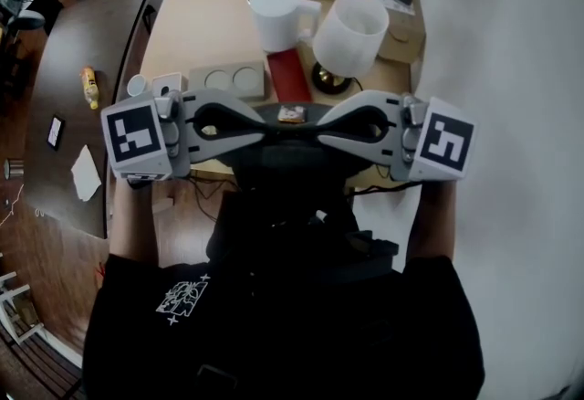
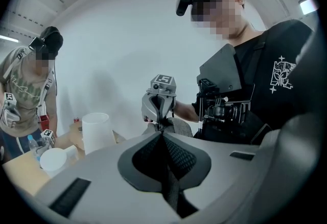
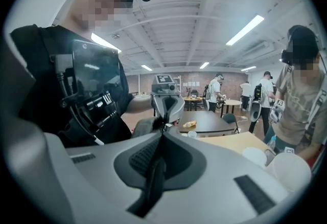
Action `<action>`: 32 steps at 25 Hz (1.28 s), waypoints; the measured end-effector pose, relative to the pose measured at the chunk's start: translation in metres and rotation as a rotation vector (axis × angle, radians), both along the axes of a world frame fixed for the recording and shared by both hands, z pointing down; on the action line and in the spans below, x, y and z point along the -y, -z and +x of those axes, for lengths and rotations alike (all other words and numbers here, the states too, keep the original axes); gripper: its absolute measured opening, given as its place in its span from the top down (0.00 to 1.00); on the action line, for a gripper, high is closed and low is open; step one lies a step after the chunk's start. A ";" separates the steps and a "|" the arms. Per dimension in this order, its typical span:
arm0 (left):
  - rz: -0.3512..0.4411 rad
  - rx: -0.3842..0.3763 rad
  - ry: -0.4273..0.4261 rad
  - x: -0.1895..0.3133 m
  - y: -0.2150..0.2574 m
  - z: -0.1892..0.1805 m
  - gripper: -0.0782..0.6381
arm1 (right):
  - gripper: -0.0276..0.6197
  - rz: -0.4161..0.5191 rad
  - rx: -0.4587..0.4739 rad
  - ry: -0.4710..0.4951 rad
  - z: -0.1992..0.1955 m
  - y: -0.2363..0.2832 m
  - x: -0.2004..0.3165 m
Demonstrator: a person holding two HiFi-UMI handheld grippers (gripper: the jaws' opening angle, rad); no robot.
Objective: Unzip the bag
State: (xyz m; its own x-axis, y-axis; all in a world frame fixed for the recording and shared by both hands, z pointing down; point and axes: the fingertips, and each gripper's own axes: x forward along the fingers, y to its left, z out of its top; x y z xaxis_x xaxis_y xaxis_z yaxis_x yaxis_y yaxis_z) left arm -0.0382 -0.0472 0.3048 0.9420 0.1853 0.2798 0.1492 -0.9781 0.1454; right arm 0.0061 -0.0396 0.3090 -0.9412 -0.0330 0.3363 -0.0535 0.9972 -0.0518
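Observation:
A grey fabric bag [image 2: 180, 127] hangs in front of my chest, above the near edge of the table. It shows in the head view as a dark mass [image 1: 292, 152] under the two grippers, with a small orange-and-white tag [image 1: 292, 115] on top. My left gripper [image 1: 270, 119] and right gripper [image 1: 316, 120] point at each other, tips almost meeting. Both have their jaws shut on the bag's top edge. In the left gripper view the right gripper [image 2: 161, 124] pinches the fabric; in the right gripper view the left gripper [image 3: 164, 125] does the same. Which one holds the zipper pull is hidden.
On the wooden table [image 1: 205, 15] stand a white pitcher [image 1: 278, 13], a white tub [image 1: 351, 31], a red box [image 1: 288, 74] and a grey tray [image 1: 228, 78]. A dark round table [image 1: 82, 142] is at the left. Another person [image 2: 30, 95] stands at the far side.

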 end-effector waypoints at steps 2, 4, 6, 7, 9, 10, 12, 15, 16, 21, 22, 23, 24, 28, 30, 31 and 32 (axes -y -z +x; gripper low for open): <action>-0.003 -0.001 0.005 0.001 0.001 -0.001 0.89 | 0.93 -0.003 -0.001 -0.010 0.002 0.000 0.001; -0.016 0.000 0.005 0.003 0.000 -0.003 0.89 | 0.93 -0.005 0.008 -0.019 0.003 0.001 0.003; -0.029 0.024 -0.009 0.003 -0.005 -0.009 0.89 | 0.93 -0.006 0.015 -0.032 0.006 0.000 0.004; -0.033 0.034 -0.015 0.004 -0.008 -0.011 0.89 | 0.93 -0.007 0.019 -0.039 0.007 0.000 0.005; -0.041 0.037 -0.015 0.006 -0.009 -0.013 0.89 | 0.93 -0.013 0.027 -0.049 0.012 0.000 0.006; -0.046 0.036 -0.011 0.007 -0.009 -0.014 0.89 | 0.93 -0.016 0.031 -0.052 0.014 -0.001 0.007; -0.060 0.032 -0.003 0.008 -0.011 -0.018 0.89 | 0.93 -0.028 0.043 -0.058 0.018 -0.002 0.008; -0.081 0.019 0.007 0.012 -0.014 -0.024 0.89 | 0.93 -0.041 0.059 -0.070 0.024 -0.003 0.010; -0.088 0.014 0.010 0.013 -0.014 -0.026 0.89 | 0.93 -0.042 0.062 -0.075 0.026 -0.003 0.010; -0.120 -0.004 0.047 0.015 -0.018 -0.039 0.89 | 0.93 -0.059 0.079 -0.107 0.039 -0.005 0.009; -0.126 -0.008 0.056 0.016 -0.019 -0.042 0.89 | 0.93 -0.064 0.087 -0.115 0.041 -0.005 0.009; -0.133 -0.012 0.066 0.017 -0.020 -0.045 0.89 | 0.93 -0.069 0.097 -0.123 0.045 -0.006 0.009; -0.141 -0.017 0.075 0.018 -0.022 -0.048 0.89 | 0.93 -0.075 0.106 -0.132 0.048 -0.007 0.010; -0.184 -0.046 0.102 0.021 -0.027 -0.060 0.89 | 0.93 -0.095 0.135 -0.167 0.060 -0.010 0.010; -0.204 -0.063 0.115 0.021 -0.029 -0.066 0.89 | 0.93 -0.105 0.146 -0.179 0.064 -0.011 0.009; -0.212 -0.069 0.121 0.022 -0.030 -0.068 0.89 | 0.93 -0.110 0.154 -0.185 0.067 -0.012 0.009; -0.218 -0.074 0.125 0.022 -0.031 -0.070 0.89 | 0.93 -0.114 0.162 -0.192 0.070 -0.013 0.009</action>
State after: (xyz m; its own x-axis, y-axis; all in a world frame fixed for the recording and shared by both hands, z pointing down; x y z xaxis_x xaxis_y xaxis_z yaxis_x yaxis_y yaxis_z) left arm -0.1080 -0.0694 0.3361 0.9778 0.1143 0.1757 0.0469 -0.9363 0.3482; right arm 0.0759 -0.0488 0.3222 -0.9631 -0.1864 0.1939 -0.2228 0.9568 -0.1868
